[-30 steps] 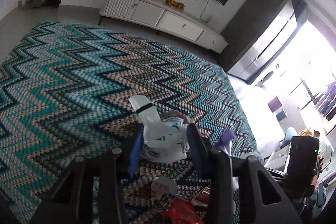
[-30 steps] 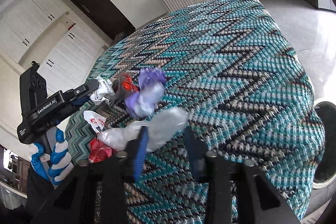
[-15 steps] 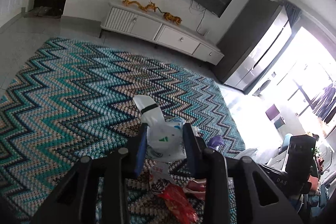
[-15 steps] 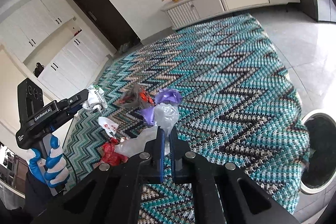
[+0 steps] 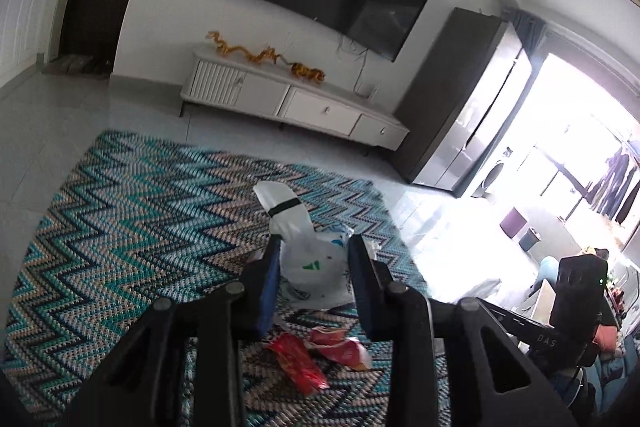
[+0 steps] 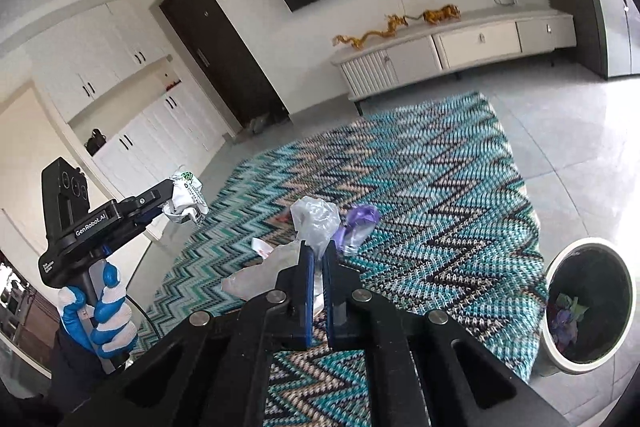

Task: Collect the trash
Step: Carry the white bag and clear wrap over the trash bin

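Clear plastic (image 6: 316,223) pinched in right claw (image 6: 316,255), left claw (image 5: 314,259) clamps white bag (image 5: 310,259) (bare floor (image 6: 580,131) beyond rug (image 6: 440,187) edge).

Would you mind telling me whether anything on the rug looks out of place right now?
Yes. Litter is lying loose on the zigzag rug: a red wrapper and a red-and-white packet near its front edge, and a crumpled purple bag farther in. They belong in the bin standing on the floor beside the rug, not scattered there.
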Tool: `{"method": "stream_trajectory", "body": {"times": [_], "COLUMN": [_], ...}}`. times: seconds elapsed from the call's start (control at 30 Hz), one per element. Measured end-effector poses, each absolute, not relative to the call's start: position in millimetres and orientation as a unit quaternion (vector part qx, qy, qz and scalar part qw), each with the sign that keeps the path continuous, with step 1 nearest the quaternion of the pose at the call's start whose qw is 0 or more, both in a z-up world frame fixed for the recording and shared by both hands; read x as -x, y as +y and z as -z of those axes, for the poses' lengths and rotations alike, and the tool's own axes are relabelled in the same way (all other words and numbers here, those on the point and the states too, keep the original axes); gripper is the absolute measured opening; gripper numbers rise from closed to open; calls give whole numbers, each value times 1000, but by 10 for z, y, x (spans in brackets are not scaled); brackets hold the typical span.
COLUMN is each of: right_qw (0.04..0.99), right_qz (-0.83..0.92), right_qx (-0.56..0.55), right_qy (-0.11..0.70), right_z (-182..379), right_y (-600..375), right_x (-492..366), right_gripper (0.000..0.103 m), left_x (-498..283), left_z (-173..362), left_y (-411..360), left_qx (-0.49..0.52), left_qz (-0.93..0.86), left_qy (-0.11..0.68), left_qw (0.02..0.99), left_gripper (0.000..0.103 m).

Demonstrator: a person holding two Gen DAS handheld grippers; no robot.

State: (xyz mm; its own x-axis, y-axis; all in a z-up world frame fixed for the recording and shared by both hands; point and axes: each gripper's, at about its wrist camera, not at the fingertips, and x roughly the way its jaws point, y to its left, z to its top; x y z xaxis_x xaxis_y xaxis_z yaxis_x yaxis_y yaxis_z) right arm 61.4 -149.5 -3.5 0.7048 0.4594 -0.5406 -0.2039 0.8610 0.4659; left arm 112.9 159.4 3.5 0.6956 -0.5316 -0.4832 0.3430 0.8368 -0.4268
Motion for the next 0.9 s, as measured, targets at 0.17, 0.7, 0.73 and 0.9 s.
{"method": "stream_trajectory", "body": {"times": [0.17, 0.7, 0.73, 0.9], "right_qw": [913, 944, 944, 943], "right_qz": [-180, -65, -55, 4], "right_qx": [-194, -218, -218, -218], "right_qy": [310, 240, 241, 252], "right_z": [-159, -382, -372, -197], "right_y": [-1597, -2897, -2990, -3509], "right_x": [-371, 302, 328, 334], "right_gripper": [4, 4, 4, 4], "left_x": [-923, -748, -760, -868], "left_z": [-298, -763, -757, -560], "left_y": [1505, -186, -349, -1272], "left_qx": [147, 71, 63, 20], "left_qz": [255, 373, 381, 420], "left_qy": [287, 288, 292, 326], "left_qw": [912, 879, 875, 846], "left_gripper": [31, 31, 30, 31]}}
